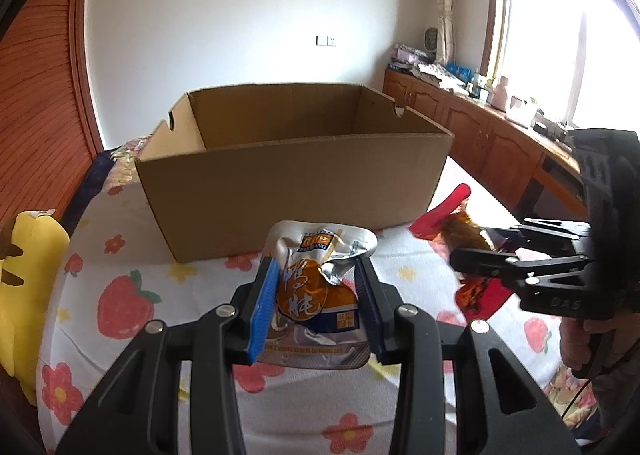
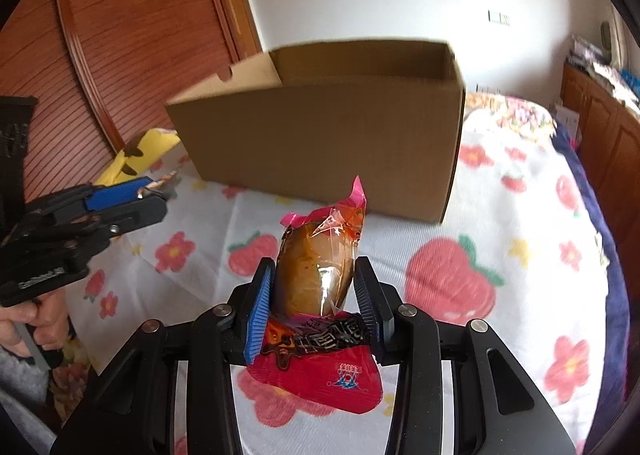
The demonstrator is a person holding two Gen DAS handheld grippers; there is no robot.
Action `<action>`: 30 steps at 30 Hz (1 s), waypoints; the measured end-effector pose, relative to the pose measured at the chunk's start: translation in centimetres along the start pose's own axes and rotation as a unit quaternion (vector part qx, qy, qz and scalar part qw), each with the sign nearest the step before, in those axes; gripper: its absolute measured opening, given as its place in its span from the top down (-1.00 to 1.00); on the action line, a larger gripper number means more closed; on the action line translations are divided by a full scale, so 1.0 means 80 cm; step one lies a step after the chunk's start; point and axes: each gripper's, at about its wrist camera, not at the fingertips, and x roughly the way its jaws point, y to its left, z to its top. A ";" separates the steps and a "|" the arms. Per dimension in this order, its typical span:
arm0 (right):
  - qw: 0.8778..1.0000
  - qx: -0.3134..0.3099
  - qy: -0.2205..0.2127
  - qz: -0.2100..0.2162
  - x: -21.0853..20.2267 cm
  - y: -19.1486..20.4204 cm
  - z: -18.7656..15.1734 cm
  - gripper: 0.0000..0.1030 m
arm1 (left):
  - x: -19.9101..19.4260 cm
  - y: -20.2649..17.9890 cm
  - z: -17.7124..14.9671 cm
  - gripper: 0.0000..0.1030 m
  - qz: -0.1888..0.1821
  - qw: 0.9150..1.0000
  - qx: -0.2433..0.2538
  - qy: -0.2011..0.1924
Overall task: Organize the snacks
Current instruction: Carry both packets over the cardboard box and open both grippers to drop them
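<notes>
Each gripper is carrying a snack, the left gripper [image 1: 316,287] clamping a silver pouch [image 1: 316,295] and the right gripper [image 2: 316,295] a red packet [image 2: 320,319], with the cardboard box [image 1: 296,191] ahead of both probably calling for a lift over its near wall.

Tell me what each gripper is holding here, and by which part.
The left gripper grips a silver-and-orange snack pouch across its middle, by the side edges. The right gripper grips a red-wrapped snack around its clear brown middle.
</notes>
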 end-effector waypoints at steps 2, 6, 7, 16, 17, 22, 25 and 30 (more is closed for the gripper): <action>1.000 -0.007 -0.010 0.000 -0.012 0.003 0.009 0.23 | -0.003 0.004 0.007 0.26 0.002 1.000 -0.001 -0.008; 0.999 -0.022 -0.030 0.001 -0.029 0.004 0.032 0.23 | -0.005 0.009 0.023 0.26 0.006 1.000 -0.002 -0.022; 0.999 -0.027 -0.035 0.001 -0.032 0.006 0.038 0.23 | -0.004 0.010 0.027 0.26 0.006 1.000 -0.001 -0.024; 0.995 -0.065 -0.076 0.006 -0.043 0.014 0.096 0.23 | -0.004 0.025 0.084 0.26 0.011 0.998 0.004 -0.061; 0.994 -0.069 -0.080 0.008 -0.041 0.014 0.104 0.23 | -0.002 0.028 0.092 0.26 0.013 0.998 0.004 -0.065; 0.992 -0.080 -0.096 0.013 -0.029 0.014 0.130 0.22 | 0.011 0.042 0.124 0.26 0.020 0.997 0.007 -0.080; 0.991 -0.083 -0.102 0.016 -0.018 0.012 0.145 0.23 | 0.028 0.053 0.141 0.26 0.024 0.996 0.008 -0.082; 0.990 -0.084 -0.113 0.018 0.004 0.006 0.165 0.23 | 0.055 0.064 0.156 0.26 0.026 0.996 0.011 -0.082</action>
